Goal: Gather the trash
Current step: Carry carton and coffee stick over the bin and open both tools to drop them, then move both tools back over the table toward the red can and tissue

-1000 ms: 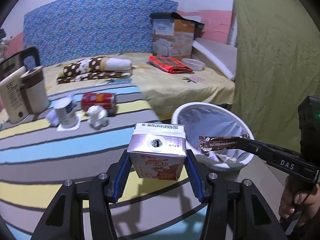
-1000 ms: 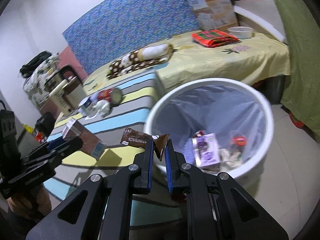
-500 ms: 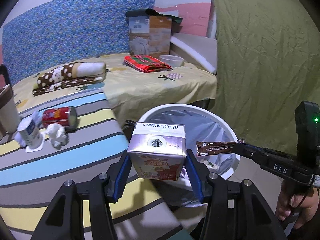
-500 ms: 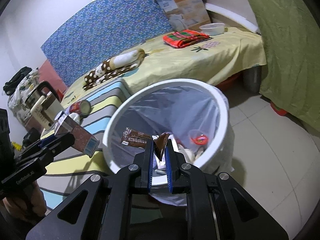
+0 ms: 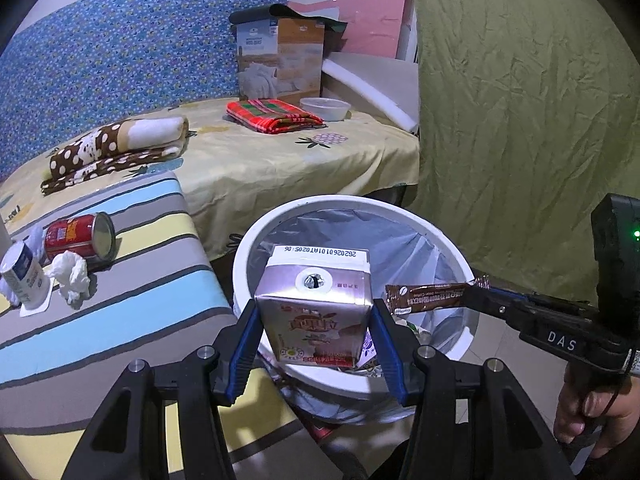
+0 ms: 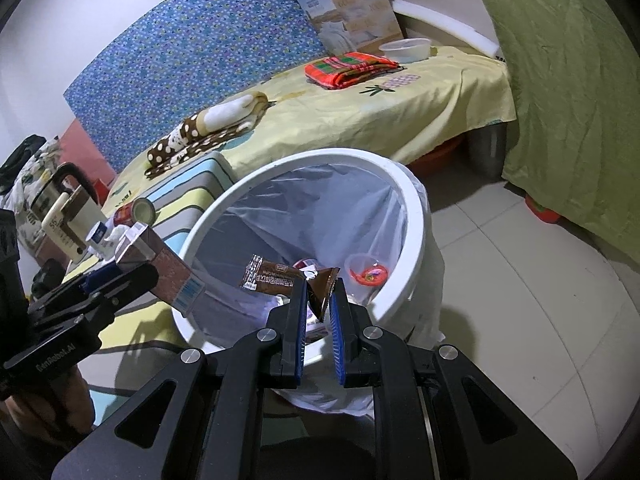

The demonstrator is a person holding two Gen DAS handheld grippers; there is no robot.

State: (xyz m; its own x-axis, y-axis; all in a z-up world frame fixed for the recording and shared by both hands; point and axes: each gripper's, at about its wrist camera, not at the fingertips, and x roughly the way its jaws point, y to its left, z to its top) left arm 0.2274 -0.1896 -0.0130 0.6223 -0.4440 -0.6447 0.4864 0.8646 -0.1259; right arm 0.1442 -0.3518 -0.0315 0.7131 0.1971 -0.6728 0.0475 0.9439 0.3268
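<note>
My left gripper (image 5: 316, 316) is shut on a small drink carton (image 5: 316, 312), held over the near rim of the white trash bin (image 5: 352, 202). My right gripper (image 6: 318, 304) is shut on one end of a brown coffee sachet (image 6: 276, 278), which sticks out over the bin's (image 6: 412, 216) lined opening. In the left wrist view the right gripper (image 5: 476, 292) reaches in from the right with the sachet (image 5: 428, 298). In the right wrist view the left gripper (image 6: 120, 276) comes from the left with the carton (image 6: 164, 268). Wrappers and a plastic cup lie at the bottom of the bin.
On the striped table (image 5: 120, 280) lie a red can (image 5: 80, 236), a crumpled tissue (image 5: 72, 276) and a small white bottle (image 5: 22, 276). Behind is a bed (image 5: 280, 156) with folded cloths, a bowl and a cardboard box (image 5: 280, 60). A green curtain (image 5: 520, 120) hangs at the right.
Both grippers have moved from over the striped table toward the bin, so the carton and sachet now hang over its opening. Neither grip has changed.
</note>
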